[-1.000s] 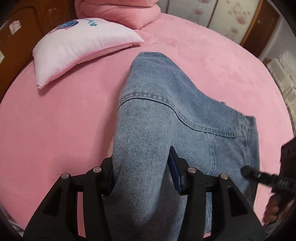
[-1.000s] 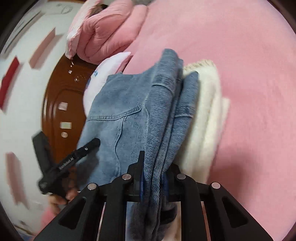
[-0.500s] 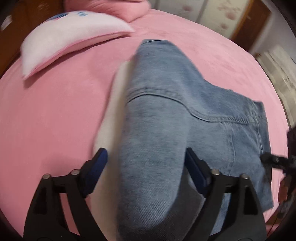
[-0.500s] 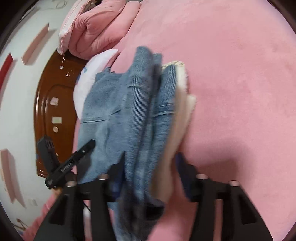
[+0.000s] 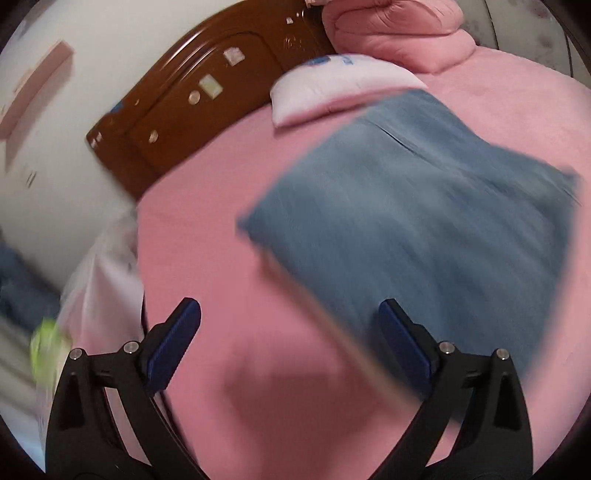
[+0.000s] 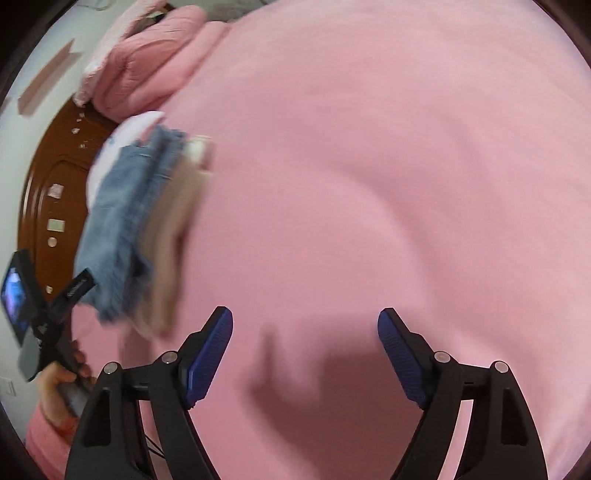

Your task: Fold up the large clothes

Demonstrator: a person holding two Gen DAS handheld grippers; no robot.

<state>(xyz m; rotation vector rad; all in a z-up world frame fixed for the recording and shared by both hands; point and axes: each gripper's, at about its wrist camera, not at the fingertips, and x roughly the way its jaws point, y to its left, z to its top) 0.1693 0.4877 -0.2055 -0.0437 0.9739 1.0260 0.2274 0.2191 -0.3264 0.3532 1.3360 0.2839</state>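
The folded blue denim garment (image 5: 424, 221) lies flat on the pink bed (image 5: 207, 221), blurred by motion, with a cream lining edge showing along its near side. My left gripper (image 5: 290, 343) is open and empty, just near-left of the garment. In the right wrist view the folded denim (image 6: 125, 221) with its cream lining (image 6: 170, 236) lies at the left. My right gripper (image 6: 304, 354) is open and empty over bare bed (image 6: 369, 184), to the right of the garment.
A white pillow (image 5: 343, 85) and a pink quilt (image 5: 399, 29) lie at the head of the bed by the brown headboard (image 5: 207, 96). The left hand holding its gripper handle (image 6: 48, 317) shows at the left of the right wrist view.
Both grippers have opened, let go of the denim garment and pulled back from it. The garment now lies folded on the bed. Both views have swung to the side.
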